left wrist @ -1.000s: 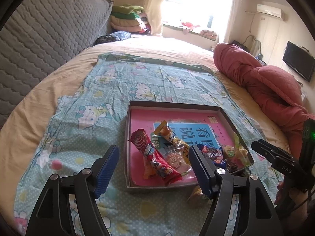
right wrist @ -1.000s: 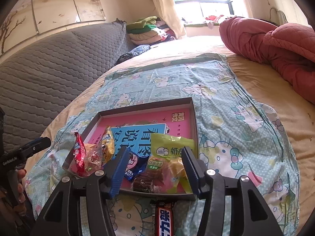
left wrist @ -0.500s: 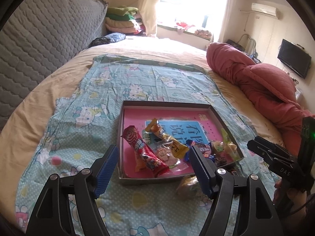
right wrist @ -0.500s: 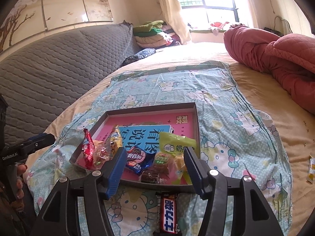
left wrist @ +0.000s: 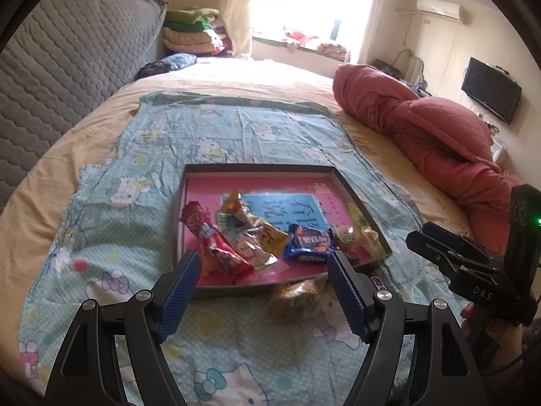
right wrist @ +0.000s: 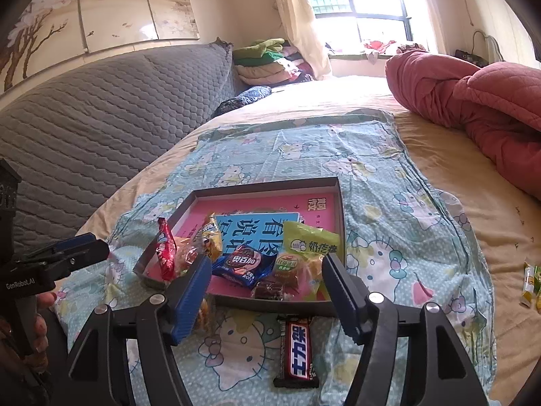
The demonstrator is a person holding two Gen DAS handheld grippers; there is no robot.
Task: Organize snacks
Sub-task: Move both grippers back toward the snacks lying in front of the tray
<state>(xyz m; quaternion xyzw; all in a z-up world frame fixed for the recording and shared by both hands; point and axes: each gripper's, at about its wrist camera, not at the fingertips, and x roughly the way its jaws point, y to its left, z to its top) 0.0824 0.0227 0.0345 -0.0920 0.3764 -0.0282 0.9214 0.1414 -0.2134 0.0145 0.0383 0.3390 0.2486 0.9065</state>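
Both my grippers have backed up and away from the tray [left wrist: 260,169] over the last second, so it sits smaller and further off in each wrist view than it did, and more of the cartoon-cat cloth [left wrist: 128,223] shows on its near side. I judge that a drop-off is just finished and the next pick is due. Left of the tray I hold the left gripper [left wrist: 263,291] tilted down, its blue pads [left wrist: 179,297] spread wide with nothing between them; just beyond them, on the cloth against the tray's near wall, lies a blurred brownish packet [left wrist: 296,299]. Inside the tray, from left to right, lie a red stick pack [left wrist: 216,240], an orange-yellow sachet [left wrist: 247,216], a blue biscuit pack [left wrist: 309,242] and a green bag [right wrist: 309,242] at the right wall. Right of that, my right gripper [right wrist: 265,299] also points down at the tray's near edge; its jaws have just been opening and now stand apart, empty. A chocolate bar [right wrist: 297,348] lies on the cloth just in front of the tray, below those open fingers, not yet put away. Far right of the tray, two small yellow sachets [right wrist: 531,284] wait on the beige sheet [right wrist: 439,155].
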